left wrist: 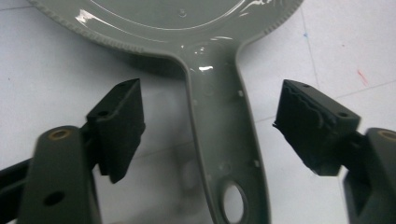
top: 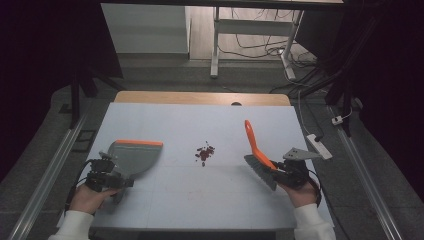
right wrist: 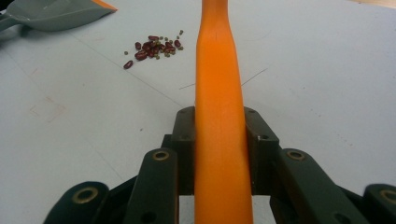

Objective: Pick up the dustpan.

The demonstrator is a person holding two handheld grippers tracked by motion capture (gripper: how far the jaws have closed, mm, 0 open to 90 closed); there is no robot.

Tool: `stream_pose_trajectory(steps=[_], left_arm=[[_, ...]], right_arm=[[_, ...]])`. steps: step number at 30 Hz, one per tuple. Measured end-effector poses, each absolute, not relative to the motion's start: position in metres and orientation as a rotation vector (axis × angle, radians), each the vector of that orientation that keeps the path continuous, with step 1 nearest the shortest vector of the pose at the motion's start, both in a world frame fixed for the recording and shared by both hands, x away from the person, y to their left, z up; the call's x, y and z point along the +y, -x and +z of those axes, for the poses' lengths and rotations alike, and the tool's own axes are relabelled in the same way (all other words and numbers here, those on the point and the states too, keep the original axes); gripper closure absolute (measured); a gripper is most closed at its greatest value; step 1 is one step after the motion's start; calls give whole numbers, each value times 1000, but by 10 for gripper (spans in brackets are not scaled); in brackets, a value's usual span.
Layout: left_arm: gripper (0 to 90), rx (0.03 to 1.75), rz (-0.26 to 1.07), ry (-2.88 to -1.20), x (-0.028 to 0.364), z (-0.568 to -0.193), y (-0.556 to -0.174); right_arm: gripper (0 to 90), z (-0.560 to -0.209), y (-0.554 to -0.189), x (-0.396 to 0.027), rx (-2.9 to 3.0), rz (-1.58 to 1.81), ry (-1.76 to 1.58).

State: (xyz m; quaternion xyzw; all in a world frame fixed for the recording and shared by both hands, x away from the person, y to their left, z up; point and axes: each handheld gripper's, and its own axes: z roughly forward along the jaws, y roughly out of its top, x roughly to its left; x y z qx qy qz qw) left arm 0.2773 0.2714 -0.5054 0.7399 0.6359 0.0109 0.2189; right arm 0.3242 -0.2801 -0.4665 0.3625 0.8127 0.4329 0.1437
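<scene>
The dustpan (left wrist: 219,140) handle is straddled by the left tongs (left wrist: 210,133), spread wide and not yet touching it; a square, centred squeeze on that slick grey plastic seems called for, or the pan may be twisted. The brush (top: 257,150) is pinched at its smooth orange handle by the right tongs (right wrist: 219,149), stiff grey bristles hanging toward the pale counter (top: 165,200). Small glossy red beans (top: 204,153) are heaped mid-counter, between pan and brush.
</scene>
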Motion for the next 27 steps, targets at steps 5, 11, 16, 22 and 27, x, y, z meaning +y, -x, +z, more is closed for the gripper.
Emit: stream_pose_trajectory(steps=[5,11,16,22,27], left_arm=[[349,1767,15,-2020,271,-512,-280],[435,1773,3,-2011,265,-518,-285],[519,1779,15,-1983,267,-517,-285],[593,1771,8,-1948,270,-517,-285],[617,1777,33,-1908,275,-516,-283]], right_arm=[[700,-467,-324,-280,2343,1243,-1048],[700,-467,-324,-280,2328,1257,-1062],[700,-468,-324,-280,2325,1251,-1060],[700,-468,-324,-281,2316,1241,-1067],[700,-468,-323,-281,2312,1240,-1066]])
